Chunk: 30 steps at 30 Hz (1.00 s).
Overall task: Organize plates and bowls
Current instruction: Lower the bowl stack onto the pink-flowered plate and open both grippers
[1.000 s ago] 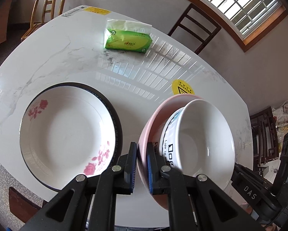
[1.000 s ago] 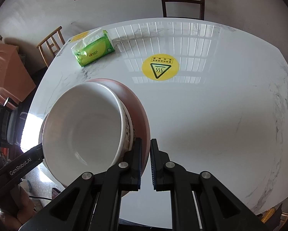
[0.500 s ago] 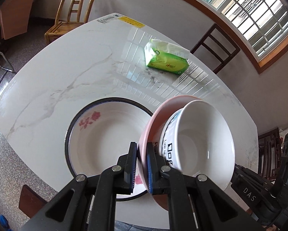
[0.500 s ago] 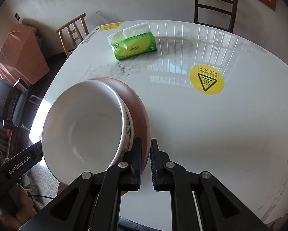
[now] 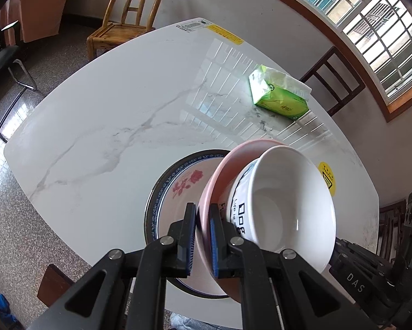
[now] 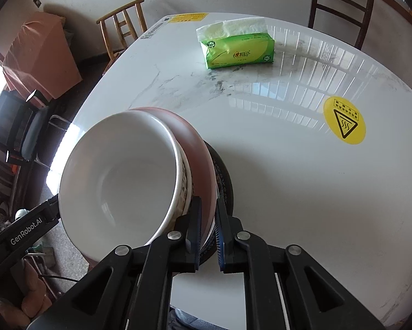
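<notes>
The left hand-held gripper (image 5: 202,236) is clenched on the near rim of a shallow pink ceramic plate (image 5: 219,170), and the right hand-held gripper (image 6: 207,227) grips the opposite rim of that same plate, so the two carry it between them above the white marble-patterned tabletop (image 5: 109,110). A glossy white ceramic bowl with dark lettering on its outer wall (image 5: 283,206) sits inside the pink plate. Below them on the tabletop lies a white plate with a dark rim and red flower print (image 5: 178,187), partly hidden by the carried pair, while a green tissue pack (image 6: 237,48) and a round yellow warning sticker (image 6: 344,123) sit farther off.
</notes>
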Tool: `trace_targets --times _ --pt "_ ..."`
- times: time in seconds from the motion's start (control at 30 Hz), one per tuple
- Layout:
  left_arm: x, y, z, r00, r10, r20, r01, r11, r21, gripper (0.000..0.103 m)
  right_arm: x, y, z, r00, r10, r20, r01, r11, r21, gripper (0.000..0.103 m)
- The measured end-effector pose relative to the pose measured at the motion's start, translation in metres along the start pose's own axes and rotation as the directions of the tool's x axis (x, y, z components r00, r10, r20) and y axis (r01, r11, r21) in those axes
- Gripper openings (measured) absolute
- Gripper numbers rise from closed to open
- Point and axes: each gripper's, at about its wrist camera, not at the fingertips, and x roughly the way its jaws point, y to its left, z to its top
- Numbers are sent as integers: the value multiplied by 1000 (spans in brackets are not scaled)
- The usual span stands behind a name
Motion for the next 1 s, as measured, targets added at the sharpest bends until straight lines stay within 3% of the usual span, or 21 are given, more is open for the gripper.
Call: trace_targets --times 0.33,0.73,1.0 --pt "11 14 4 1000 -5 -16 5 1000 -13 7 14 12 4 1000 -16 -23 15 1000 -13 11" --pt "9 13 4 1000 12 20 -12 999 38 8 14 19 0 999 -45 28 47 996 -73 13" --pt "-2 9 2 997 38 69 -44 996 78 19 12 7 -2 996 -66 55 68 997 -48 37"
